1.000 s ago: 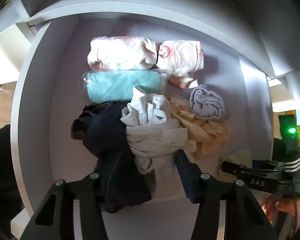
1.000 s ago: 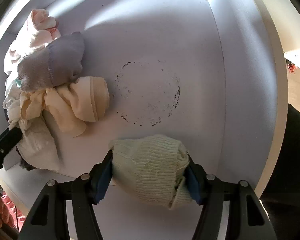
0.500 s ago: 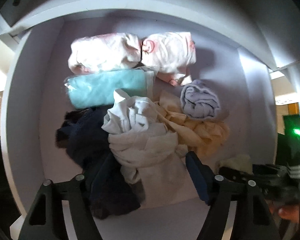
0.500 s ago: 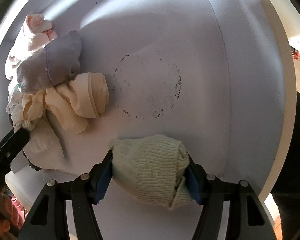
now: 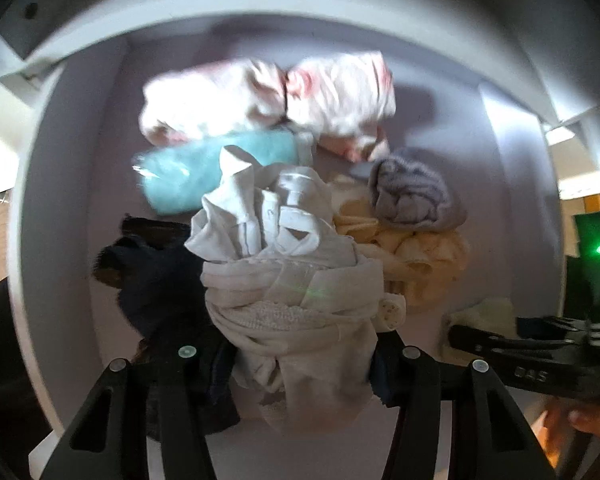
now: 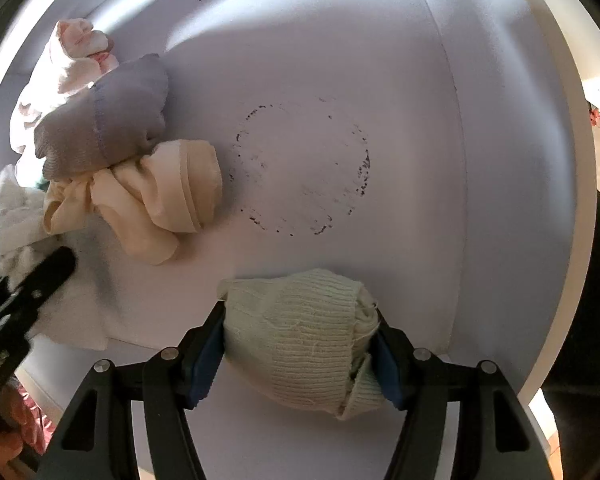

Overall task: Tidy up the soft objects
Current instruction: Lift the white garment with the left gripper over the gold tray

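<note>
Soft objects are lying in a white drawer (image 6: 440, 80) bearing a dark ring mark (image 6: 300, 168). Right gripper (image 6: 300, 344) is clamping a pale-green sock roll (image 6: 296, 340); left gripper (image 5: 300, 360), jaws just closing, is pinching a white garment (image 5: 292, 300).

Count of soft items in the white drawer (image 5: 60, 208):
- pink-and-white bundles: two (image 5: 212, 108) (image 5: 340, 96)
- teal folded cloth (image 5: 180, 180): one
- white bundle (image 5: 284, 264): one
- dark navy garment (image 5: 156, 276): one
- grey roll (image 5: 412, 196): one
- cream-yellow piece (image 5: 424, 264): one
- pale green knit roll (image 6: 300, 336): one

Total: eight.
</note>
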`<action>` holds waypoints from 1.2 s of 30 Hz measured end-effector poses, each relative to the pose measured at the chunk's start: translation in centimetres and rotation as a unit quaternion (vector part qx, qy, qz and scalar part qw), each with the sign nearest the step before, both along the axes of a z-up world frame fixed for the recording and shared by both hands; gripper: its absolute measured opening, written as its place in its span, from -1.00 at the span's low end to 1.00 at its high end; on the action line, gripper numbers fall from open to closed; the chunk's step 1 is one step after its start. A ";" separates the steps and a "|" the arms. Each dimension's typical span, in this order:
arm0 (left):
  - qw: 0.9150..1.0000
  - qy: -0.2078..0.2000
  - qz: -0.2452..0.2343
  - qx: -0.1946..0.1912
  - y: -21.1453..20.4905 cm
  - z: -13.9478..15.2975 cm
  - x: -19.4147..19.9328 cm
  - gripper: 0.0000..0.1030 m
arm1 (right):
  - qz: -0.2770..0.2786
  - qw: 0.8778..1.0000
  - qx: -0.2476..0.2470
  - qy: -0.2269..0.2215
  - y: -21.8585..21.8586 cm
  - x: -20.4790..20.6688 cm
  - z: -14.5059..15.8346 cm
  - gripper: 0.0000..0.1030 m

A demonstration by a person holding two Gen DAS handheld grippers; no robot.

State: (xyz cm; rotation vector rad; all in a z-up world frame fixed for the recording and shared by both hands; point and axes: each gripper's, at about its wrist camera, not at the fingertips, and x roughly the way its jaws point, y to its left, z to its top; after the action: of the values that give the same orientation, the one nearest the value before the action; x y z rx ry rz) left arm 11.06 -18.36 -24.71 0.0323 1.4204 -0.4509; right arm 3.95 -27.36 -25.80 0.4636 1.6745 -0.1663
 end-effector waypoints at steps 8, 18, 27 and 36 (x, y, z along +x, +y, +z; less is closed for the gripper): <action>0.998 -0.051 -0.014 -0.018 2.6 5.2 -2.1 0.07 | 0.004 1.000 -0.001 -0.002 0.7 -0.1 0.5 0.28; 0.991 -0.117 -0.051 -0.040 5.2 11.1 -4.2 0.07 | 0.011 1.000 -0.006 -0.002 1.9 -0.1 0.8 0.28; 0.979 -0.168 -0.077 -0.090 8.2 20.1 -5.7 0.07 | 0.017 1.000 -0.010 -0.002 2.5 0.0 0.8 0.28; 0.962 -0.227 -0.091 -0.119 11.6 28.8 -5.1 0.08 | 0.020 1.000 -0.012 -0.003 2.8 0.2 0.9 0.28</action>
State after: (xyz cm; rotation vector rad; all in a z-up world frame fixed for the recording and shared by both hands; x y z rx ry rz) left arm 5.96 -6.75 4.10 0.0678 0.9082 -0.7155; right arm 4.20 -24.52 -24.91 0.4116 1.6732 -0.1548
